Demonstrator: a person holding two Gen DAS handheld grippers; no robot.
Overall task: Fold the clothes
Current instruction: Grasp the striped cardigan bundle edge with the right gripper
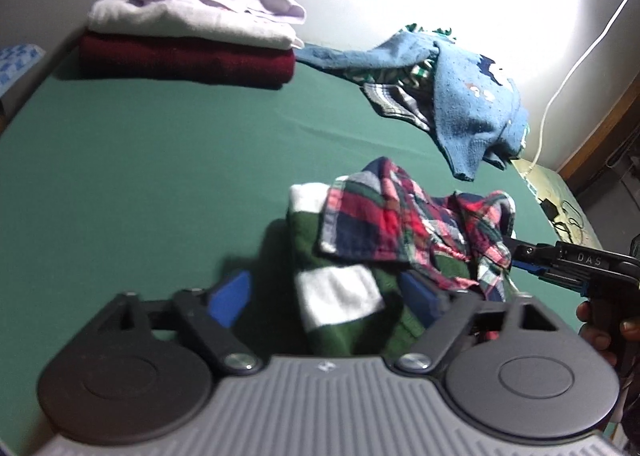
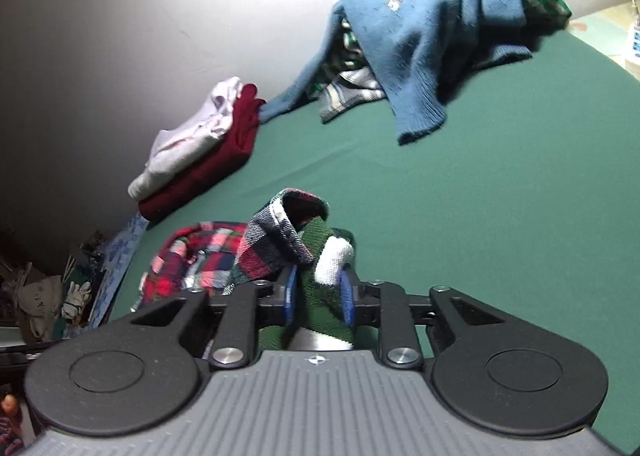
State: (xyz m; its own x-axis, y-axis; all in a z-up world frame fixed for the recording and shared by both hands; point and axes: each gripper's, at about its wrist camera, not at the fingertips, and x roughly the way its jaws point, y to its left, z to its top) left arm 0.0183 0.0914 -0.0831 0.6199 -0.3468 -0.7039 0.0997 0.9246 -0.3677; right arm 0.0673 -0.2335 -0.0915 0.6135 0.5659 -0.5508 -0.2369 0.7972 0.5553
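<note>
A green-and-white striped knit (image 1: 340, 296) lies bunched on the green table cover (image 1: 140, 176), with a red plaid shirt (image 1: 400, 224) draped over it. My left gripper (image 1: 328, 296) straddles the knit; its left blue pad stands apart from the cloth and the right one is partly hidden by it. In the right wrist view my right gripper (image 2: 319, 294) has its blue pads pinched on a fold of the striped knit (image 2: 326, 256), the plaid shirt (image 2: 200, 256) hanging to its left. That right gripper (image 1: 516, 254) also shows in the left wrist view, held by a hand.
A folded stack sits at the back left, a pale lilac top (image 1: 192, 12) on a maroon one (image 1: 184, 60). A loose pile topped by a blue sweater (image 1: 460, 96) lies at the back right. A white cable (image 1: 580, 56) runs down the wall.
</note>
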